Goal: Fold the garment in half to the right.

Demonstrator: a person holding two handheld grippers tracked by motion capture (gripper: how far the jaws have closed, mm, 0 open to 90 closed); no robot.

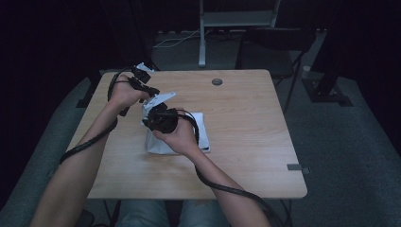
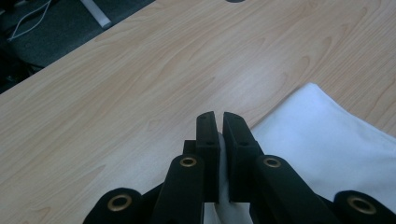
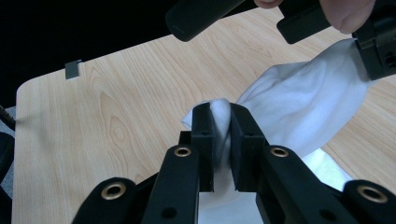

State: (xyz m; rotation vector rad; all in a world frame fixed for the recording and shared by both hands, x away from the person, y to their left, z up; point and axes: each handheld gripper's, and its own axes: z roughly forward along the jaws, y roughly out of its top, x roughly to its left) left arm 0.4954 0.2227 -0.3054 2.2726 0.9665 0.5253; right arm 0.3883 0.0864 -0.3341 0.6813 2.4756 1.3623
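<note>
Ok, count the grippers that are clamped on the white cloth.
2. The left gripper pinches one edge of the white cloth; the right gripper pinches a bunched fold of it above the table.

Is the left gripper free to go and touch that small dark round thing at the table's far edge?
Probably not yet: the left gripper is shut on the white cloth. The path to the round thing looks bare.
</note>
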